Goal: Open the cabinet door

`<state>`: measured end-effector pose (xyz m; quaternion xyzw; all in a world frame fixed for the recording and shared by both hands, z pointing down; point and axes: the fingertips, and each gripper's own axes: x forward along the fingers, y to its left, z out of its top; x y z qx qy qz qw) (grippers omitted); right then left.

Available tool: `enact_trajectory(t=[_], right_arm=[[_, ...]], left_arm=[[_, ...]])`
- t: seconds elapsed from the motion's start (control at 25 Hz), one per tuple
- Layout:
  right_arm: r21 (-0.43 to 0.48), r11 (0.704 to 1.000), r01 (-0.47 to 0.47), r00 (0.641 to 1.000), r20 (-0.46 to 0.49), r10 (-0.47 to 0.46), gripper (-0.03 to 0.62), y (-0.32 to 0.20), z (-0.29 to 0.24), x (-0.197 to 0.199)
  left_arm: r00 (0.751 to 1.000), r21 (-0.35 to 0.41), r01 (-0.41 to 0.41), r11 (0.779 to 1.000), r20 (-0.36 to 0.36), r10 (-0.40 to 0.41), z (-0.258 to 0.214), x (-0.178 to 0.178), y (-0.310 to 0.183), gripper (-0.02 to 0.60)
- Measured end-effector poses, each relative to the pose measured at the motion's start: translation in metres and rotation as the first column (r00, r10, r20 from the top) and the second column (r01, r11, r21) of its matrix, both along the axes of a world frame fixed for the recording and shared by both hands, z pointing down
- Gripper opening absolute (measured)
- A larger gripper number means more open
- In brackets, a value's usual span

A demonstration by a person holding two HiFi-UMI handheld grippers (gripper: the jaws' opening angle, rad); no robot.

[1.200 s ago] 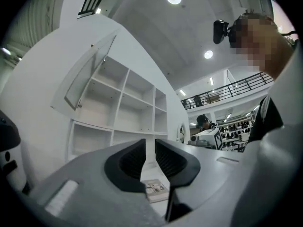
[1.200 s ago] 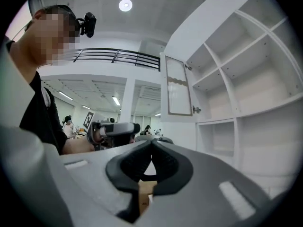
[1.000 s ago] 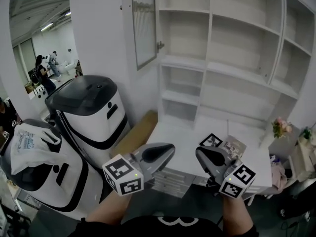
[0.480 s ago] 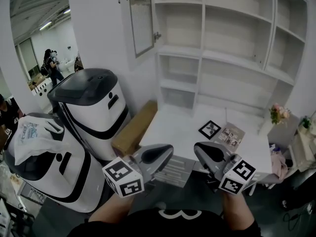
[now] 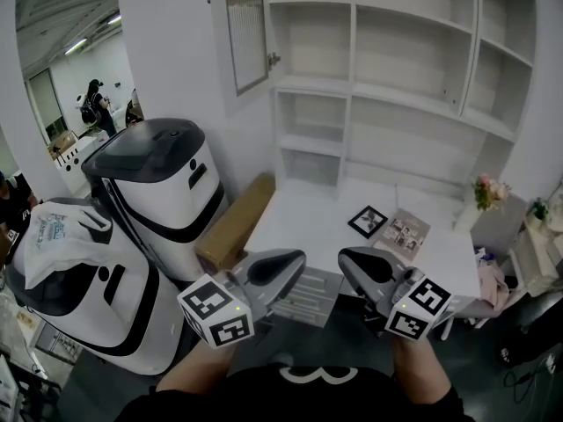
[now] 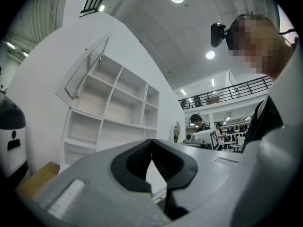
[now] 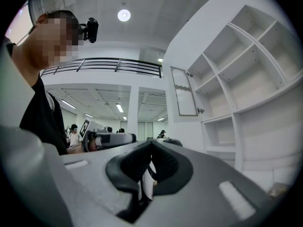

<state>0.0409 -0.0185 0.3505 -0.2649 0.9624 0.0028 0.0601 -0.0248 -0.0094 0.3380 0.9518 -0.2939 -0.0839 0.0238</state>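
Note:
The glass-fronted cabinet door (image 5: 246, 29) at the top left of the white shelf unit (image 5: 413, 69) stands swung open, its small knob (image 5: 274, 60) on the free edge. Both grippers are held low and near me, well short of the door and touching nothing. My left gripper (image 5: 295, 264) is shut and empty, and my right gripper (image 5: 350, 266) is shut and empty beside it. In the left gripper view the pads meet at the left gripper (image 6: 151, 149), with the door (image 6: 87, 70) far off. The right gripper view shows the right gripper (image 7: 151, 151) closed and the door (image 7: 183, 92) beyond.
A white desk (image 5: 303, 227) below the shelves carries a black picture frame (image 5: 368, 221), a brochure (image 5: 403, 232) and flowers (image 5: 484, 192). A cardboard box (image 5: 233, 222) leans at its left. Two white-and-black machines (image 5: 158, 183) (image 5: 88, 297) stand to the left, one bearing a white bag (image 5: 53, 240).
Both grippers and my head have drawn back from the desk, so the picture frame now shows beyond the tips. The cabinet door has stayed open.

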Motion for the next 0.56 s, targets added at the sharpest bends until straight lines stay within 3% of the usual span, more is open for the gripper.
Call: enact_trajectory(t=[0.56], right_arm=[[-0.008,1.0,-0.009,1.0,-0.008,0.009,0.002,0.0026,0.0067,0.0037]], left_arm=[[1.0,-0.014,-0.015,1.0,0.002,0.015,0.0054,0.0054,0.0012,0.009]])
